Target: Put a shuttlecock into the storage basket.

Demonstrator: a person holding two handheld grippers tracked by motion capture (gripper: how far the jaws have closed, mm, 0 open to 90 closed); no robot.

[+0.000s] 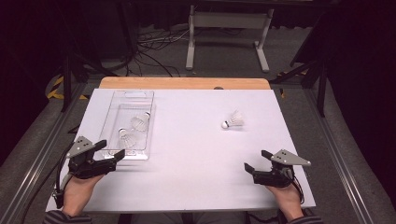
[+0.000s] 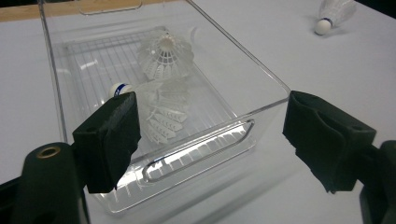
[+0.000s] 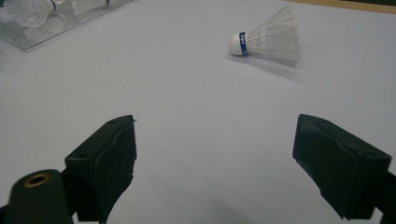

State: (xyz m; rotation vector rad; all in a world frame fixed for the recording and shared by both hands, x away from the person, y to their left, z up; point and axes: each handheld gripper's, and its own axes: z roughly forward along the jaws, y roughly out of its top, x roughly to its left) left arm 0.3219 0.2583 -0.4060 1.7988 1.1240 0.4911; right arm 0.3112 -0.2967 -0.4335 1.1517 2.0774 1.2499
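High view: a white table (image 1: 187,154) carries a clear plastic bin (image 1: 112,116) at its left side and a single loose shuttlecock (image 1: 233,120) lying on its side right of centre, cork tip toward the person. Two shuttlecocks lie inside the bin: a far shuttlecock (image 1: 140,122) and a near shuttlecock (image 1: 127,136), close together. The left gripper (image 1: 112,150) sits at the near end of the bin, jaws spread apart and holding nothing; one jaw lies by the bin's near left corner, the other by its near rim. The right gripper (image 1: 257,160) rests over the bare table near the right front edge, jaws likewise spread and empty, well apart from the loose shuttlecock, which lies farther from the person and slightly to the left. Left gripper view: both black jaws stand wide, framing the near end wall of the bin (image 2: 261,100) with its slot handle; the far shuttlecock (image 2: 166,58) stands cork up, the near shuttlecock (image 2: 159,112) lies on its side with its blue-banded cork partly hidden behind the left jaw. Right gripper view: both jaws stand wide over bare table surface; the loose shuttlecock (image 3: 271,39) lies ahead, blue-banded cork pointing left, feathers pointing right.
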